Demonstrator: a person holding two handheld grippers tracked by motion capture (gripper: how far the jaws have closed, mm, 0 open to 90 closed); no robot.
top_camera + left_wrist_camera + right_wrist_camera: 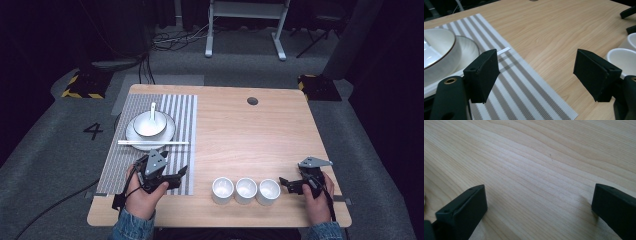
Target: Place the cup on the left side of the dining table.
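A white bowl (pixel 148 124) with a white spoon (pixel 152 110) in it sits on a white plate (pixel 167 132), on a grey striped placemat (pixel 182 107) at the table's left. White chopsticks (pixel 152 143) lie across the mat just in front of the plate. Three white cups (pixel 245 190) stand in a row near the front edge. My left gripper (pixel 179 177) hovers open over the mat's near right corner with nothing between its jaws; its own view shows the left gripper (pixel 536 67), the bowl (pixel 436 47) and a chopstick tip (pixel 505 49). Right of the cups, my right gripper (pixel 286 184) is open above bare wood (pixel 539 170).
The wooden table (pixel 250 140) has a round cable hole (pixel 252 101) near its far edge. Two of the cups (pixel 624 57) show close to the left gripper's right jaw. Beyond the table stand a white frame (pixel 245 25) and floor cables (pixel 170 40).
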